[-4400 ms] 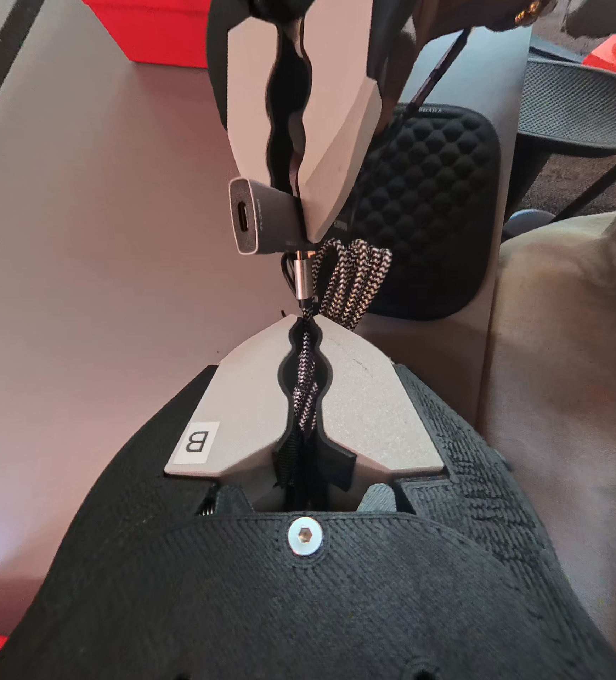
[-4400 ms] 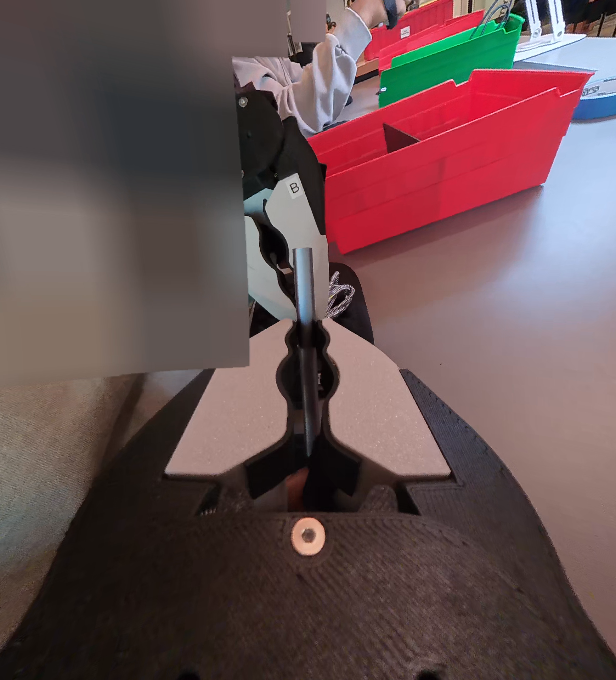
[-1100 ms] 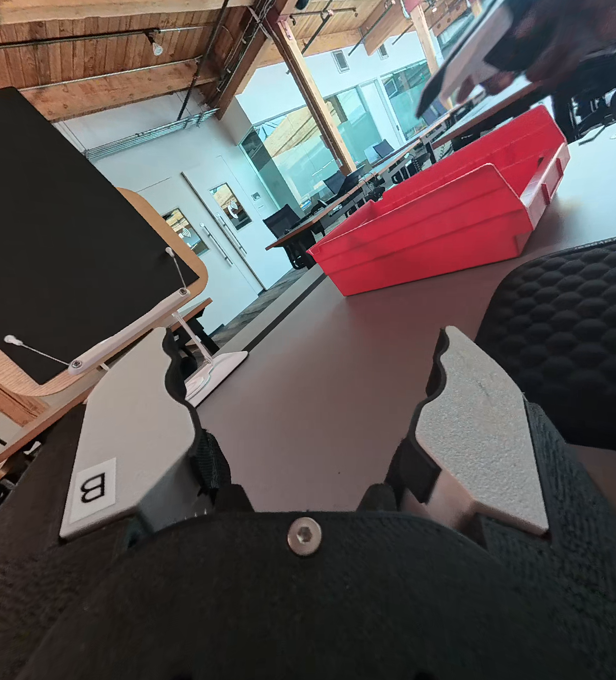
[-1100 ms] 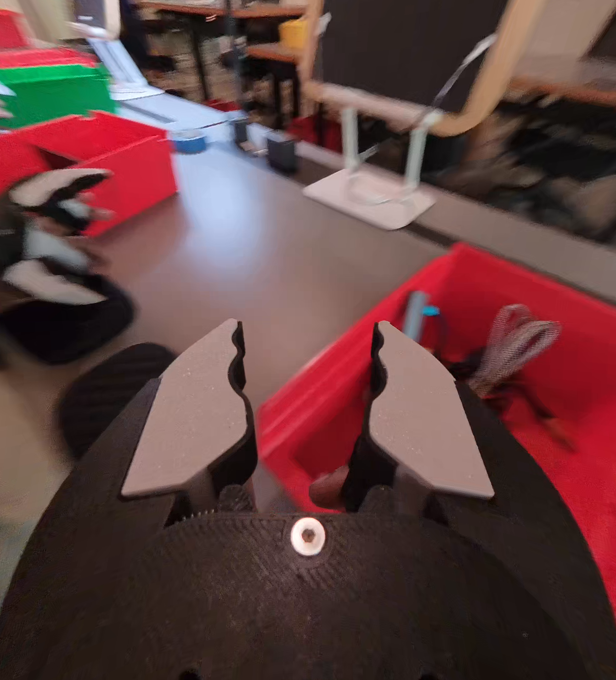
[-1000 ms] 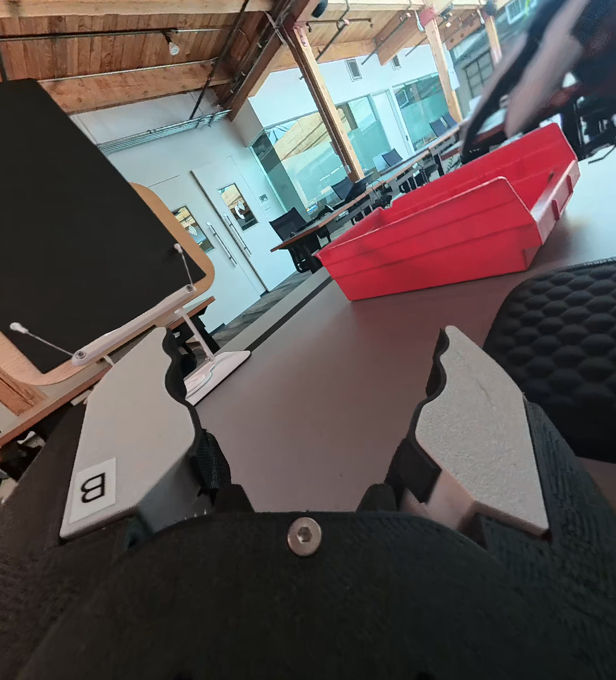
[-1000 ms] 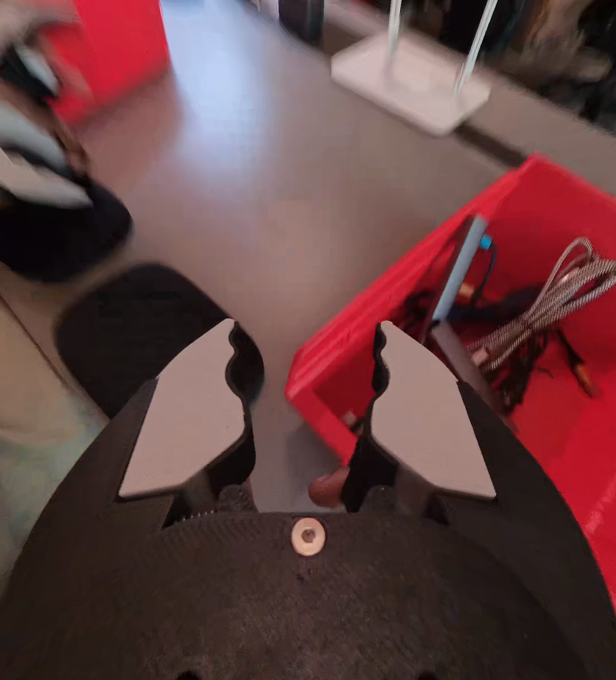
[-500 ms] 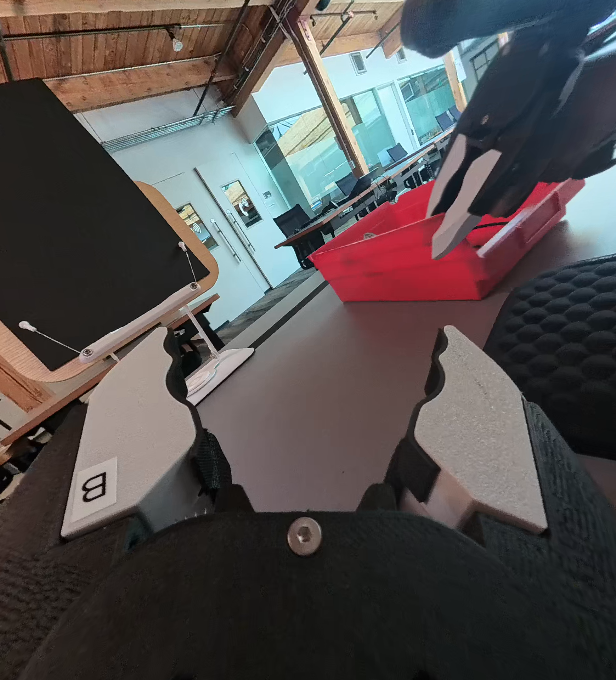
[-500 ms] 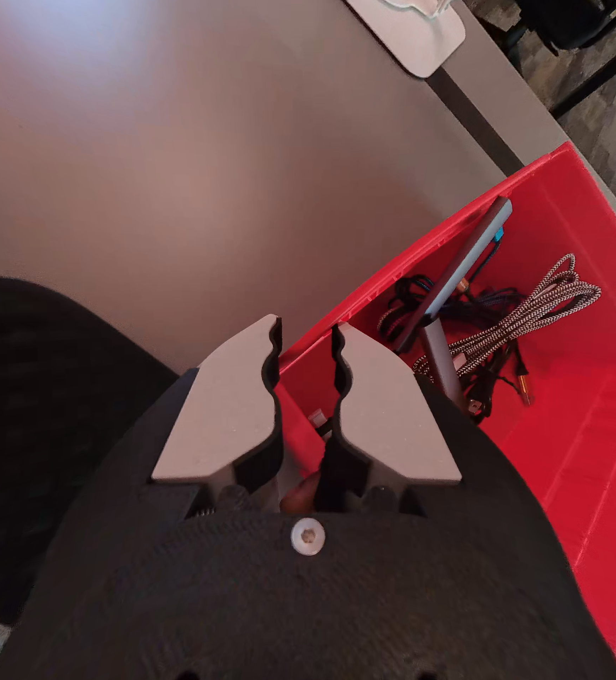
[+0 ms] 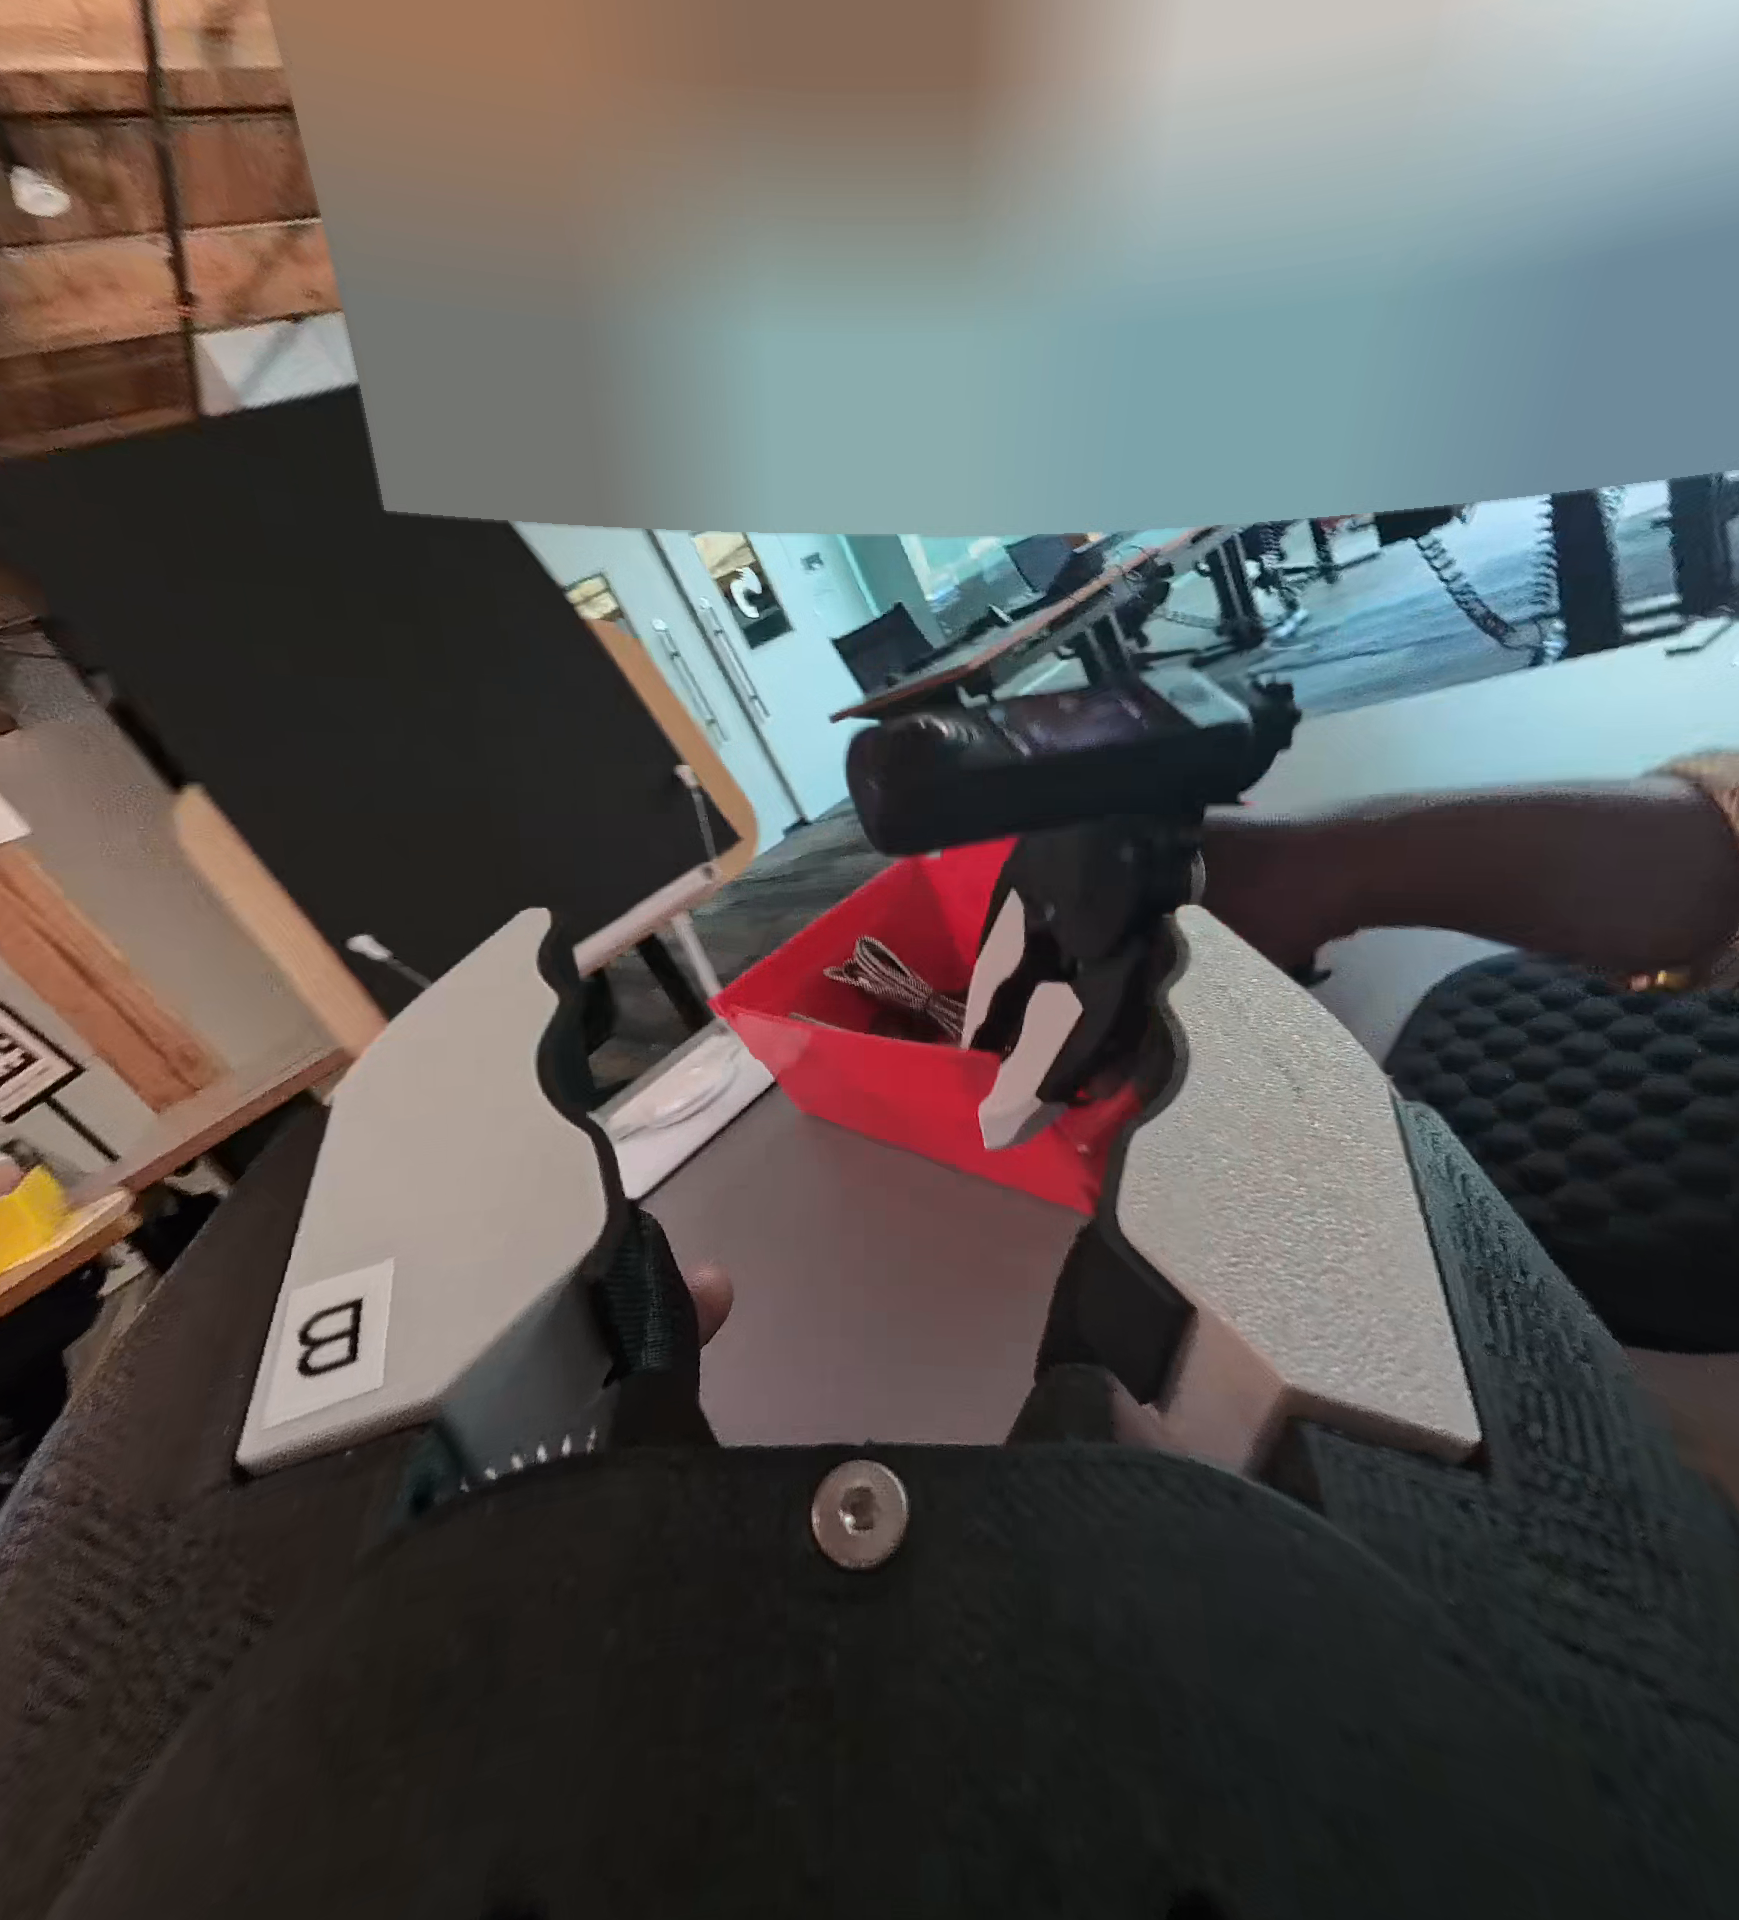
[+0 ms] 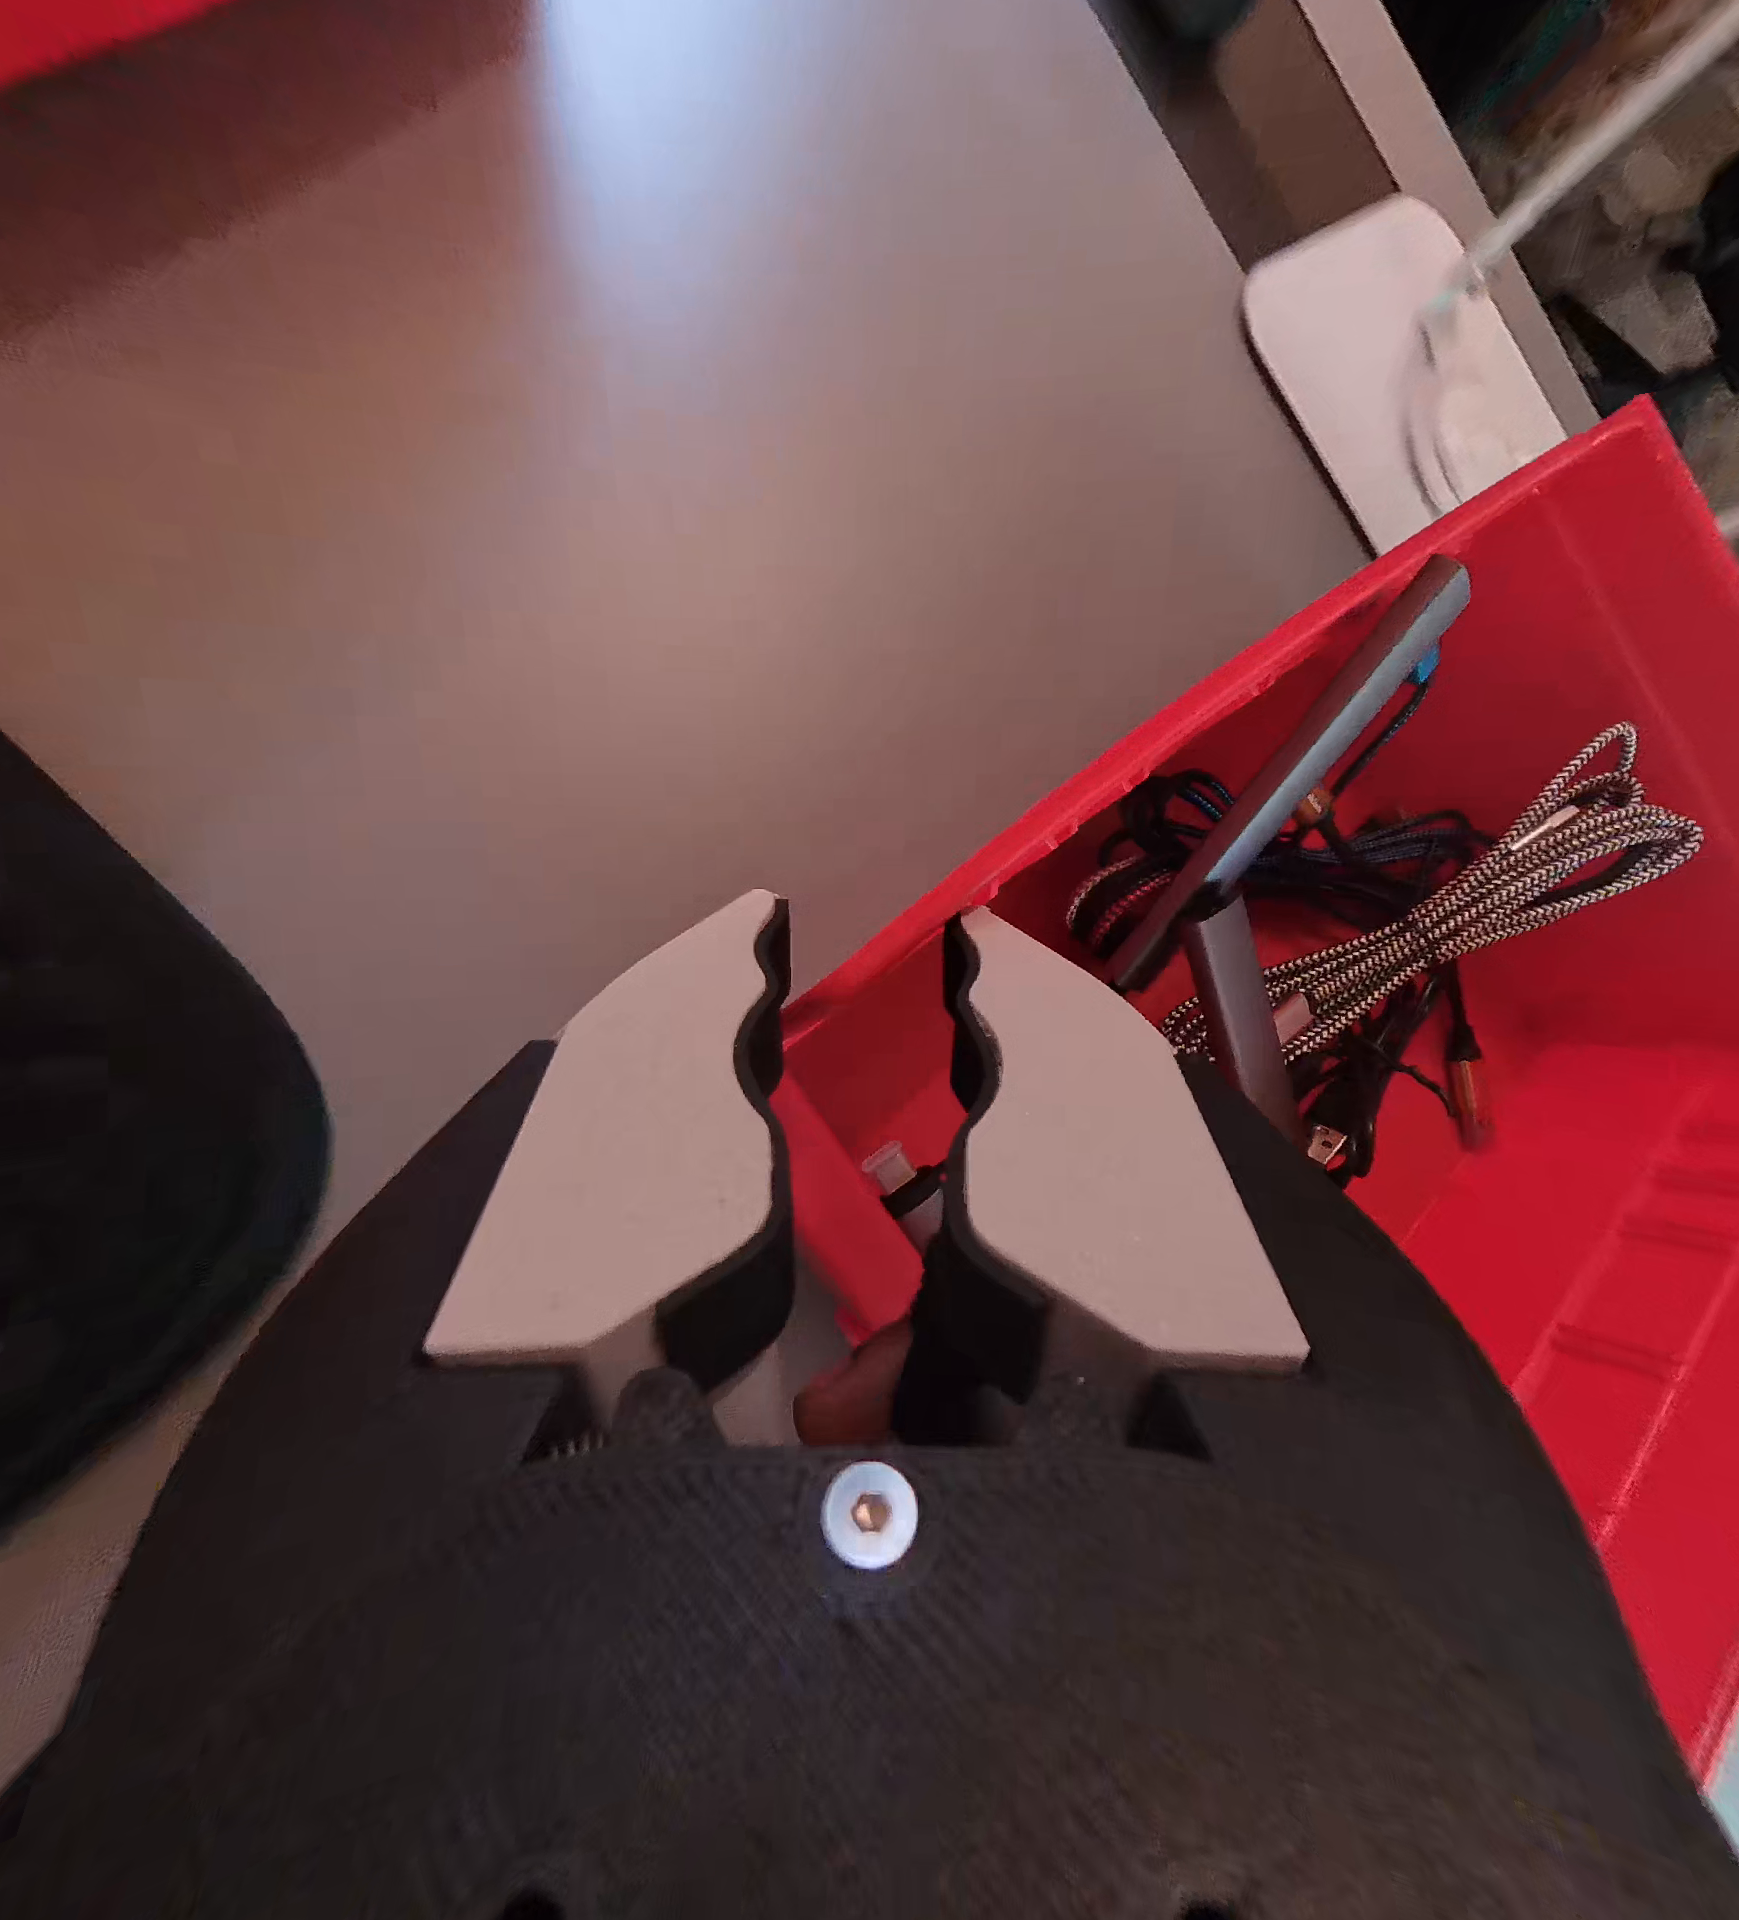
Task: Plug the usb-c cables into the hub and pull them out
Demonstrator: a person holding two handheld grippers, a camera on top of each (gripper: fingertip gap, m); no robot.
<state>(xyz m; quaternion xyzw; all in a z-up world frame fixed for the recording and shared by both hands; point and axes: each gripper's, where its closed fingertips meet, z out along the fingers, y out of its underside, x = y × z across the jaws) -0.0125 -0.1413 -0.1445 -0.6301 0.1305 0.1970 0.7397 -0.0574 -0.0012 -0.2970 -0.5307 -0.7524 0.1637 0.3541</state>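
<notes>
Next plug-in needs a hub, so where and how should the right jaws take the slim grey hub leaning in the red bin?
Grip the slim grey hub near its raised upper end, which leans on the red plastic bin wall, clear of the braided cables. Come from above, jaws across its thin faces.

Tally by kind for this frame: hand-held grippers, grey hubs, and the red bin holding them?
Hand-held grippers: 2, left hand-held gripper and right hand-held gripper, both open.
Grey hubs: 2, leaning hub and second hub.
Red bin: 1.
Total: 5.
Cables: too tangled to count.
</notes>
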